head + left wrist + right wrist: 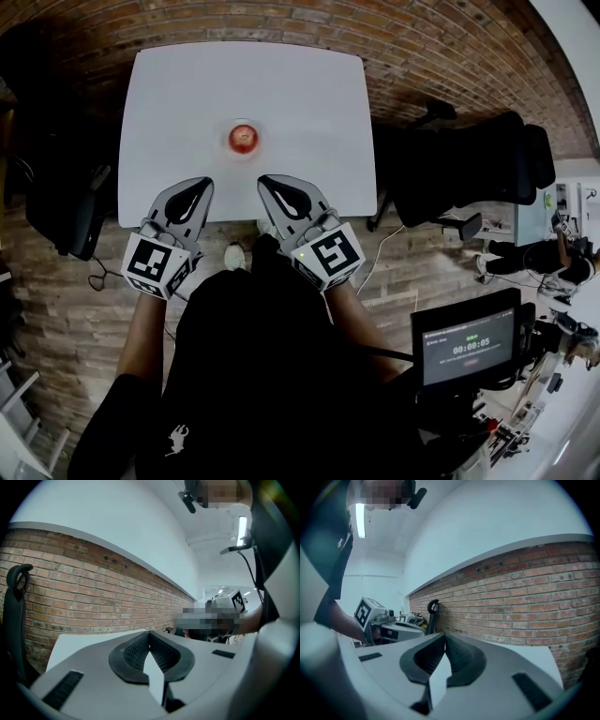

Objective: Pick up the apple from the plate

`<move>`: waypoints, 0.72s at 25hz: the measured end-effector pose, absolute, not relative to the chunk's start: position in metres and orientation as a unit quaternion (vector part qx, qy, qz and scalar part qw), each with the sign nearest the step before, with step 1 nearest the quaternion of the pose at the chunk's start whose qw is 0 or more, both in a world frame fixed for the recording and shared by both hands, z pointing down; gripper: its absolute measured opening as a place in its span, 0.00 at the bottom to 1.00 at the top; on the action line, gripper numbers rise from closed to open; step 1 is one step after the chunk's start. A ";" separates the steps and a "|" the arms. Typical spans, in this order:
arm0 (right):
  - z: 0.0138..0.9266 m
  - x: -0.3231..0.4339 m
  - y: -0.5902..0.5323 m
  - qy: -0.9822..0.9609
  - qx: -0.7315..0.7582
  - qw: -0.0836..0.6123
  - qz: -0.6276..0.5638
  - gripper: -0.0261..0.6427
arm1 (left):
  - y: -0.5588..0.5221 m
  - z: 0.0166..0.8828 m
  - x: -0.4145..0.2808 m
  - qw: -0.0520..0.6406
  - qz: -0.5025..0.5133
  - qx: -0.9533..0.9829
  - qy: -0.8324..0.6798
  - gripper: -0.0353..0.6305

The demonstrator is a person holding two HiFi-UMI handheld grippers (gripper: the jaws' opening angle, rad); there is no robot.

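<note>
Left gripper (pixel 194 195) fingers (pixel 136 652) pressed together on nothing, right gripper (pixel 281 192) fingers likewise closed and empty, apple (pixel 243 138) on its plate (pixel 229 148) ahead, between both, mid white surface (pixel 187 94)

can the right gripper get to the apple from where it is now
Probably yes: the white table shows nothing between the right gripper and the apple on its plate. Its jaws are shut, though, so they would need to open first.
</note>
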State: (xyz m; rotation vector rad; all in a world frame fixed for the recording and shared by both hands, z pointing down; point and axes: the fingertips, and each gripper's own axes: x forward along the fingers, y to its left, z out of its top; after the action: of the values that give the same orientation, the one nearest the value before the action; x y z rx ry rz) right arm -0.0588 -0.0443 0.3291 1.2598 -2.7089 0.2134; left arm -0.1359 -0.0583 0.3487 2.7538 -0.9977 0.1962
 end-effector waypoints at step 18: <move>0.326 -0.048 -0.090 -0.922 0.377 0.066 0.060 0.05 | -0.091 0.353 -0.116 0.104 0.066 0.920 -0.371 0.06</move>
State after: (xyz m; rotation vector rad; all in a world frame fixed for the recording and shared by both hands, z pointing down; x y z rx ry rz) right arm -0.0482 -0.0901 0.3259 1.1358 -2.7811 0.1815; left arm -0.1160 -0.0909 0.3534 2.7150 -1.0945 0.1944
